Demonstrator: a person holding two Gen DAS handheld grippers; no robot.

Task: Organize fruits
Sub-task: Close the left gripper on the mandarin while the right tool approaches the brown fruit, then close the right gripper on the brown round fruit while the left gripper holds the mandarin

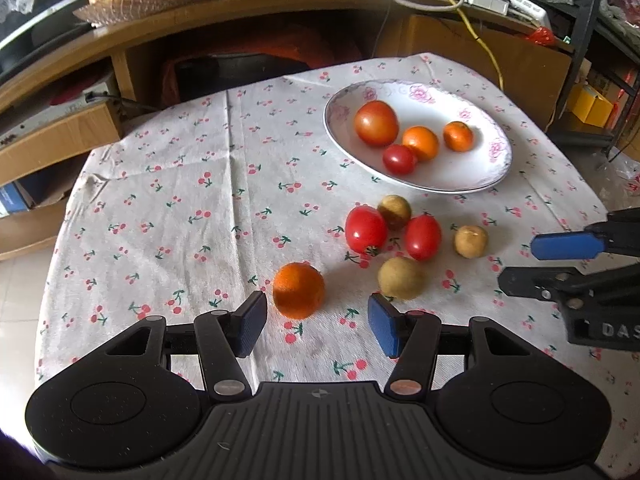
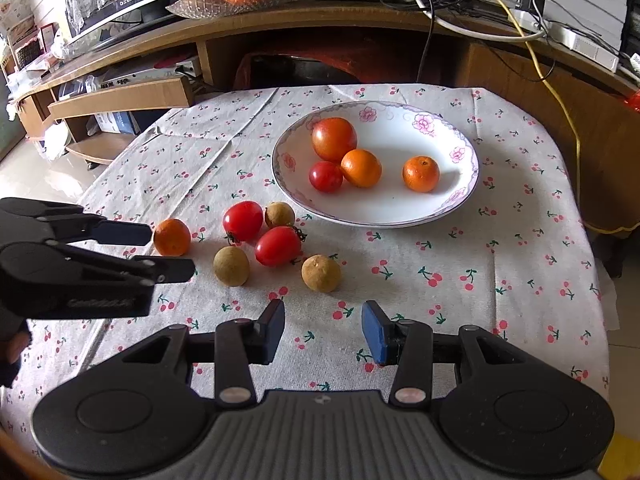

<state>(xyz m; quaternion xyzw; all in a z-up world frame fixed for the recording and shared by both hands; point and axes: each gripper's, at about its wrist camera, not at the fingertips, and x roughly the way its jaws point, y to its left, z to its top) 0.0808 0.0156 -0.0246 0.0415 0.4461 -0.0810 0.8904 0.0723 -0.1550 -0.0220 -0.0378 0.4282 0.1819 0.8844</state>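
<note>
Cherry-print white tablecloth [image 1: 180, 200] carries a white floral-rimmed ceramic plate [image 1: 472, 176] already holding four fruits; six lie loose just before it. My left gripper [image 1: 316, 320] is spread wide, empty, the small loose orange mandarin [image 1: 298, 290] just ahead between its pads: advance, centre, close gently. My right gripper [image 2: 323, 330] is likewise spread, touching nothing.

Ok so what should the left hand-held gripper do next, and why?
Probably ease the left hand-held gripper forward and close on the loose orange. Its jaws are open and empty, the orange lies on the cloth just ahead between the fingers, and the plate already holds two like it.
</note>
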